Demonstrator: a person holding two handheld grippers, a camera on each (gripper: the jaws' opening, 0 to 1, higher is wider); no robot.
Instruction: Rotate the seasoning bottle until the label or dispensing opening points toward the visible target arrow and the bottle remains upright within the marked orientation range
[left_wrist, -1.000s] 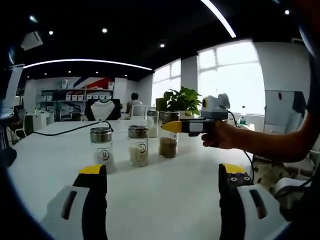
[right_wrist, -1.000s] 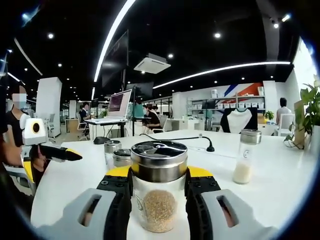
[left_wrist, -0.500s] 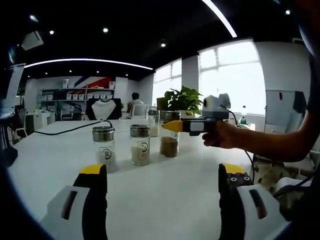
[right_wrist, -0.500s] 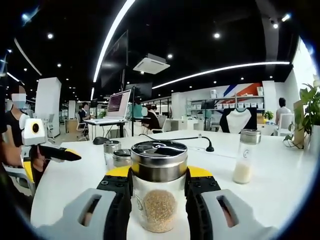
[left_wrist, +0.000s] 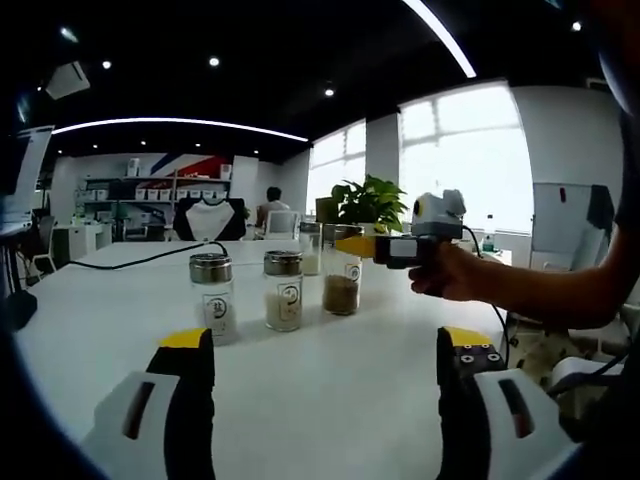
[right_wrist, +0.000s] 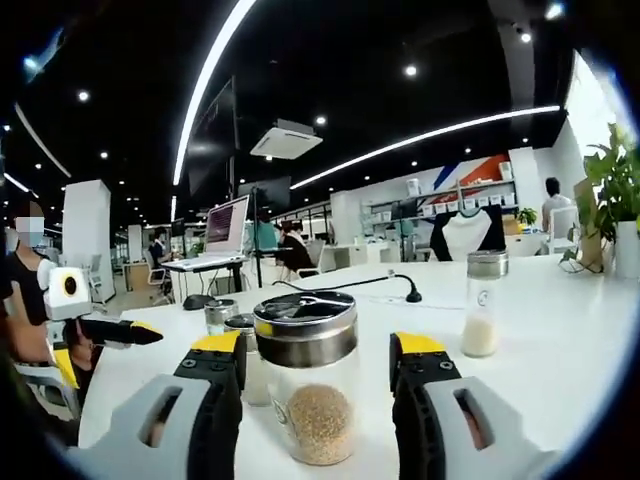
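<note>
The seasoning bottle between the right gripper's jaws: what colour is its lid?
Shiny silver metal lid on the seasoning bottle, clearest in the right gripper view.

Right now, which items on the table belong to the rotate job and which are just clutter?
Job:
- brown-seasoning bottle, upright between the right gripper's open jaws
- left gripper, open, hanging back

Lying about:
- white-powder bottle standing apart
- two steel-capped bottles by the brown one
- black cable
- potted plant

No target arrow is visible.
</note>
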